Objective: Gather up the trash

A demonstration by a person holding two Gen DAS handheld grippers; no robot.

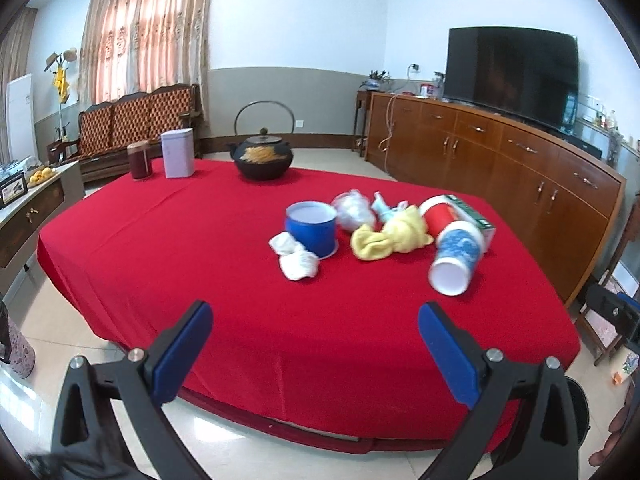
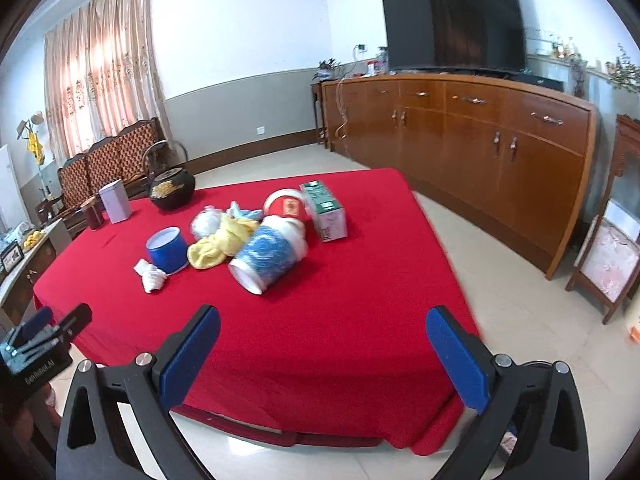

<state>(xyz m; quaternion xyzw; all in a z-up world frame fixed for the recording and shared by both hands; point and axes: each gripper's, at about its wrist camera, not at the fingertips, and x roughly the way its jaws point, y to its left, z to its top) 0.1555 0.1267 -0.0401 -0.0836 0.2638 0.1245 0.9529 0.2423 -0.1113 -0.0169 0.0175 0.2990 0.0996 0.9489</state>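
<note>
Home living room, showing itself plainly: television (image 1: 512, 76) sitting on a long wooden sideboard (image 1: 500, 168) right of the tongs; upholstered wooden bench (image 1: 136, 128) and curtains (image 1: 144, 32) standing far ahead-left.

The table (image 1: 160, 264) is covered by matt red cloth. A glossy wood cabinet (image 2: 500, 152), a dull black iron kettle (image 1: 262, 158) and crumpled white paper (image 1: 298, 262) are seen.
</note>
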